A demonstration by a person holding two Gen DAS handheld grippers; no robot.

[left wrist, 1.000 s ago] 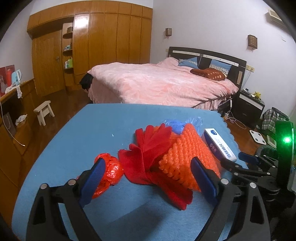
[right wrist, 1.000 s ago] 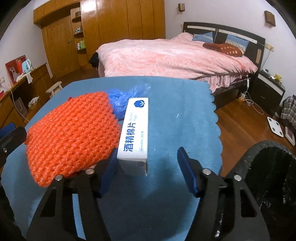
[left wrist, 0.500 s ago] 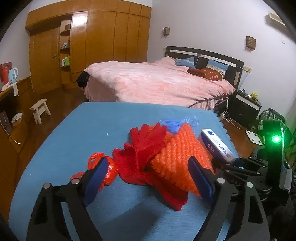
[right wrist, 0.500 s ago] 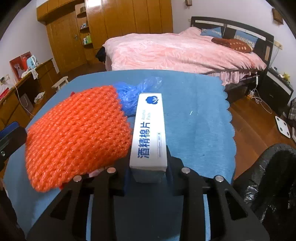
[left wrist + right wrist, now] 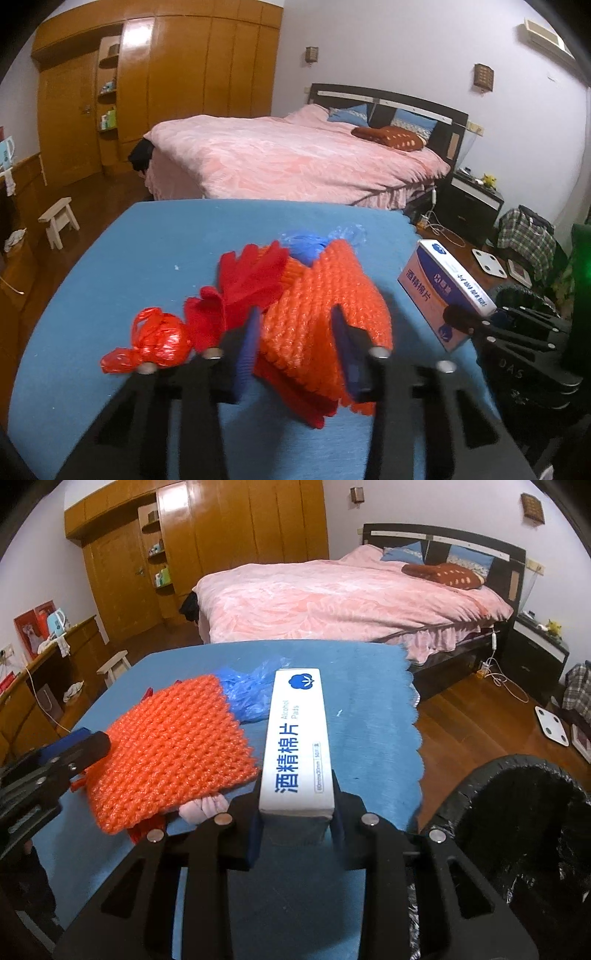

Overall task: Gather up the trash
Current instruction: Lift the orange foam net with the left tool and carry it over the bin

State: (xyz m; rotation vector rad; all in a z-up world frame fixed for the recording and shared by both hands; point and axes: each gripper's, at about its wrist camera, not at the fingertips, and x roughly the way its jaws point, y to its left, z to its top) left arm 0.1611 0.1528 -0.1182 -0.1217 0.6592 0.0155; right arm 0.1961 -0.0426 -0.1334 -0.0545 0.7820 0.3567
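Note:
On the blue-covered table (image 5: 166, 258) lies a heap of trash: an orange foam net (image 5: 325, 295), red gloves (image 5: 251, 273), a crumpled blue plastic bag (image 5: 306, 243) and a knotted red plastic bag (image 5: 162, 339). My left gripper (image 5: 295, 325) is closing, and its pads pinch the near part of the orange foam net (image 5: 166, 746), beside the red gloves. My right gripper (image 5: 297, 812) is shut on the near end of a white alcohol-pad box (image 5: 297, 738). That box (image 5: 439, 291) hangs tilted at the table's right edge.
A bin lined with a black bag (image 5: 517, 812) stands on the floor right of the table. A small pink item (image 5: 207, 806) shows under the net's near edge. Behind the table are a pink bed (image 5: 295, 158), wooden wardrobes, and a white scale (image 5: 552, 725) on the floor.
The left jaws went from wide apart to pinched on the orange net. The right jaws shut on the white box, then carried it up and off the table.

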